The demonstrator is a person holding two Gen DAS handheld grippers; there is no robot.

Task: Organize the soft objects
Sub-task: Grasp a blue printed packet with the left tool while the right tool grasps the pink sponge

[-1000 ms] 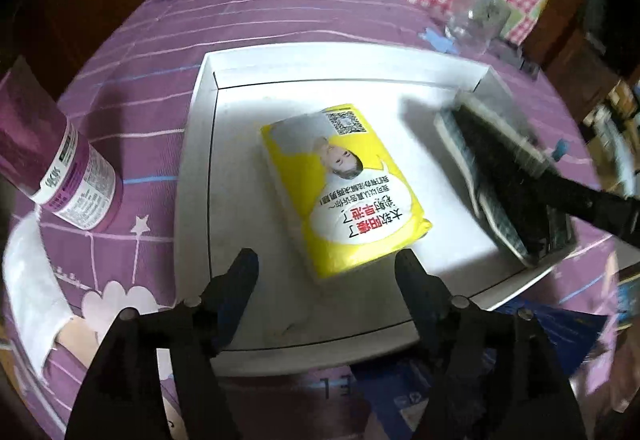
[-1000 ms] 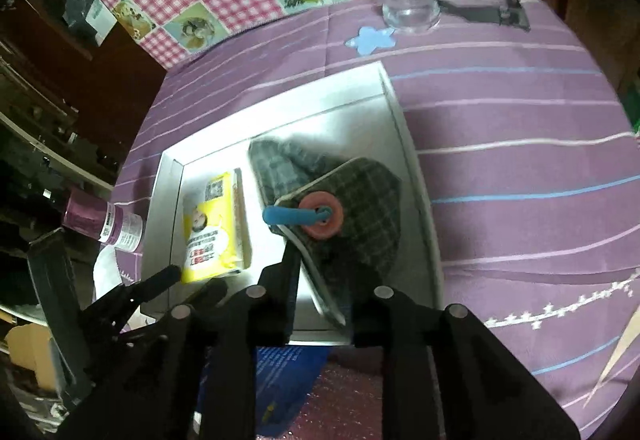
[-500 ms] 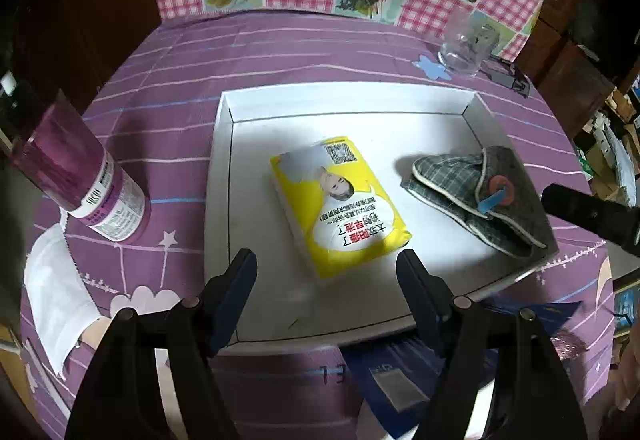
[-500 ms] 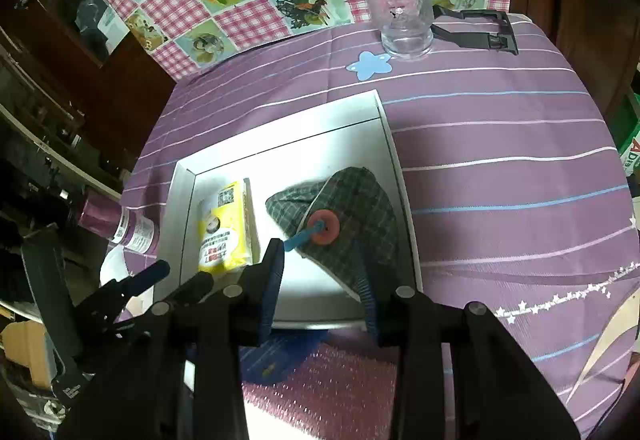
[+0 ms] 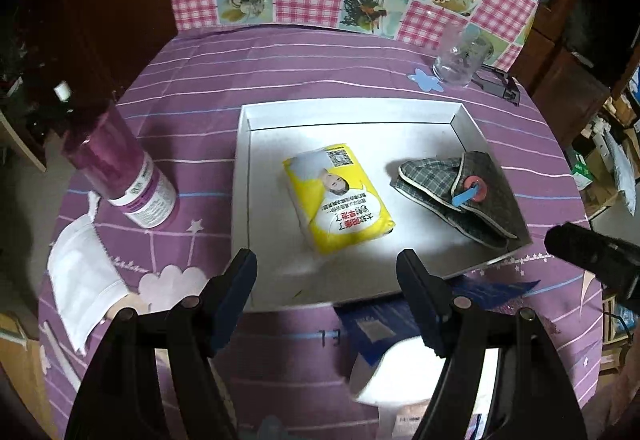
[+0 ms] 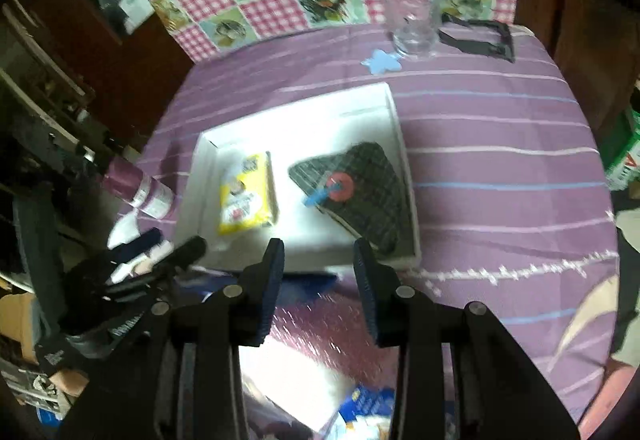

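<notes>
Plaid fabric, grey and green with a pale trim, is lying folded as one soft pouch (image 5: 460,196) in the white tray (image 5: 240,200), at about 3 o'clock inside it, touching the right wall. One red round disc with a blue tab is sitting on top of it. One yellow tissue pack (image 5: 338,204) is lying flat near the middle of the tray, apart from the pouch; it is showing a printed portrait, a QR code and red and black Chinese characters that I cannot read with certainty. The tray is resting on the table (image 5: 320,80) under a purple striped cloth.

At 9 o'clock from the tray, one purple bottle (image 5: 120,172) is standing, its small label text too blurred to read, and one white face mask (image 5: 82,280) is lying at 8 o'clock. One clear glass (image 5: 460,60) is standing at 1 o'clock.

Fingers of the left gripper (image 5: 326,280) are standing wide apart with nothing between them, over the near edge of the tray. The right gripper (image 6: 318,264) has just been opening its fingers; they are released, holding nothing.
</notes>
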